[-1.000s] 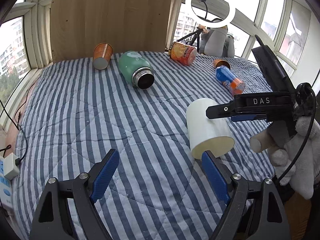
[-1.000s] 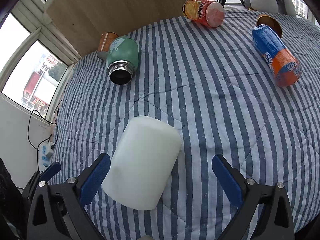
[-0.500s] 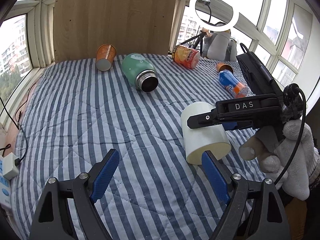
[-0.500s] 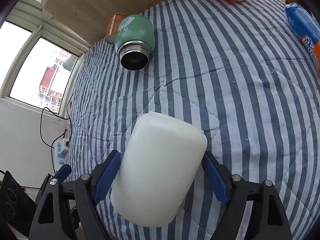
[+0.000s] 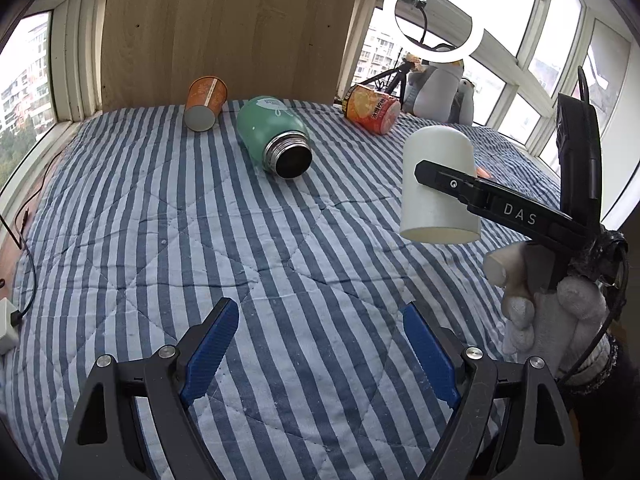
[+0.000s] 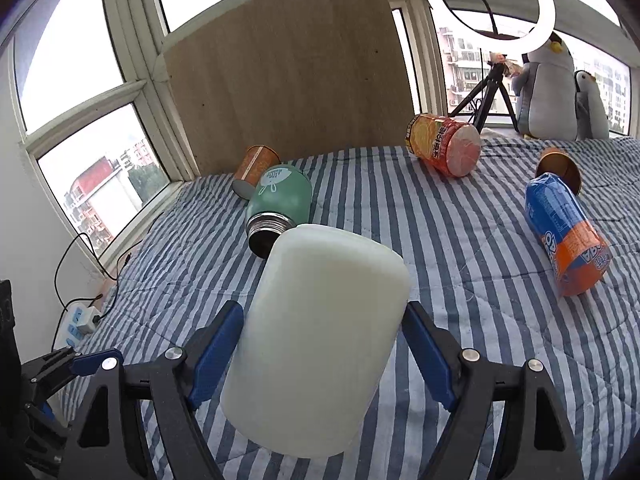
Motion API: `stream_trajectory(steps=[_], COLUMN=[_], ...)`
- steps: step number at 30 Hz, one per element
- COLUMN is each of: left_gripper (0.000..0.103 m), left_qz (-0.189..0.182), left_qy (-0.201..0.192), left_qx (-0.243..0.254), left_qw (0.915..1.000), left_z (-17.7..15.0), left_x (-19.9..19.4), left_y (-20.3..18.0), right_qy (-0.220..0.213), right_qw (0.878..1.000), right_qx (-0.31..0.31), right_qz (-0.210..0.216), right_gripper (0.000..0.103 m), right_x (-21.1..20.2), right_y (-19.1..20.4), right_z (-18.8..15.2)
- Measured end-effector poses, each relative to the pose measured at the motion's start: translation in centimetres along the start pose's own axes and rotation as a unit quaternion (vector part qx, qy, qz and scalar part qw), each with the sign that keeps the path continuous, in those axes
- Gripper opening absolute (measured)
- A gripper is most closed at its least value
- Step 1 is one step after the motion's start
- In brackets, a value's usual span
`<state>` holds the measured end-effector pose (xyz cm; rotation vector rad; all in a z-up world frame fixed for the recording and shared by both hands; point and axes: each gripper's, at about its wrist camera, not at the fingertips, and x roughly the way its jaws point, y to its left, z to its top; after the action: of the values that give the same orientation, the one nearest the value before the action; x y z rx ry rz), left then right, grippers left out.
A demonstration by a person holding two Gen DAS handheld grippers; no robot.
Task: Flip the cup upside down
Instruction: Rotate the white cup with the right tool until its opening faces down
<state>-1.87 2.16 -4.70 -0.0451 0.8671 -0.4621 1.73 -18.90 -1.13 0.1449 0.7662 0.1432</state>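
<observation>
- The white cup (image 6: 316, 344) looks like matt, smooth plastic, faintly translucent.
- Blue finger pads (image 6: 214, 354) on the right gripper (image 6: 320, 356) are ribbed plastic on black matt arms with shiny metal screws.
- The striped quilt (image 5: 200, 240) is soft stitched cloth, lightly wrinkled.
- The green flask (image 5: 272, 140) has a matt painted body and a bright threaded metal neck.
- The orange cup (image 5: 205, 98) looks like paper.
- The backboard (image 5: 228, 28) is pale wood grain, matt.
- The blue bottle (image 6: 566, 236) has a glossy plastic wrap.
- The white glove (image 5: 560, 316) is knitted cloth.
</observation>
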Motion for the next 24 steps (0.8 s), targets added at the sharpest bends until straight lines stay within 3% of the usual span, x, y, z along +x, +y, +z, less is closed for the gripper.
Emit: stream_trajectory(steps=[4,8,17,24], left_gripper=[0.087,0.087,0.087,0.087], left_qz=[-0.004,-0.008,-0.012,-0.014], left_qy=[0.0,0.001,-0.003,-0.007], left_qx=[0.001,0.002,0.005,0.004], left_qw=[1.0,1.0,0.9999,0.9999], left_z=[0.1,0.3,0.4,0.1], left_x=[0.4,0.8,0.7,0.0], left_y=[-0.5,-0.8,-1.1,-1.2], right_qy=[-0.052,-0.072,-0.045,-0.019], right_qw=[0.995,0.987,0.986,0.983], right_qx=[-0.062,-0.11,-0.113,-0.144], right_qz=[-0.057,-0.095,-0.117,-0.116], right_gripper=[0.078,0.078,0.078,0.076], right_x=[0.9,2.2,4.6,3.5], right_y=[0.7,1.3,0.1,1.1], right_z=[0.7,0.4,0.3,-0.8])
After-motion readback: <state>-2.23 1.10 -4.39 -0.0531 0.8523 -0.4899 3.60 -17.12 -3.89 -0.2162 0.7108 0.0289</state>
